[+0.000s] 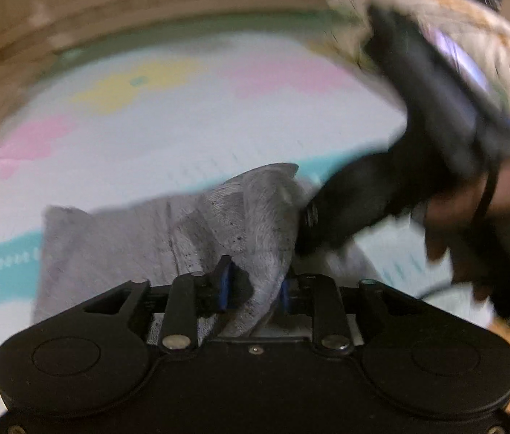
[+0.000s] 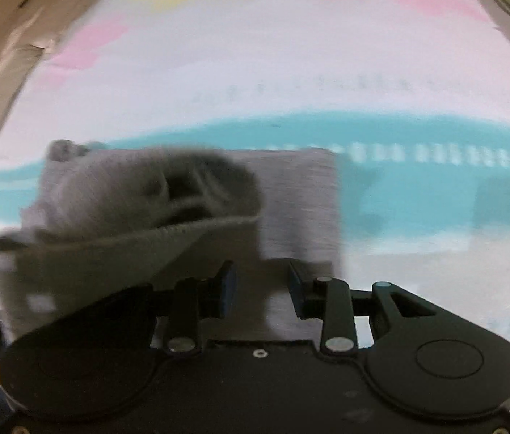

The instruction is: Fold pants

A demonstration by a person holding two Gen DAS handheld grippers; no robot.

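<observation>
Pinching a fold of the grey pants (image 1: 197, 231), the left gripper (image 1: 255, 285) has its two fingers nearly closed, with the cloth bunched up between the blue pads (image 1: 224, 287). The fabric rises from the jaws and spreads to the left, where one edge of it hangs over the play mat (image 1: 182, 126). Just to the right of the cloth is the black body of the right gripper (image 1: 349, 206), held by a hand (image 1: 472, 217); it touches the pants on that side.

In the right wrist view, the right gripper (image 2: 260, 285) has its fingers partly apart, and grey cloth lies between them. I cannot tell if the pads press on the fabric, because the picture is blurred. The pants (image 2: 153, 209) are in front of it, with a ribbed band lifted at the left and a flat part lying on the mat (image 2: 291, 54) behind. The mat is white with a teal stripe and, farther away, pink and yellow patches.
</observation>
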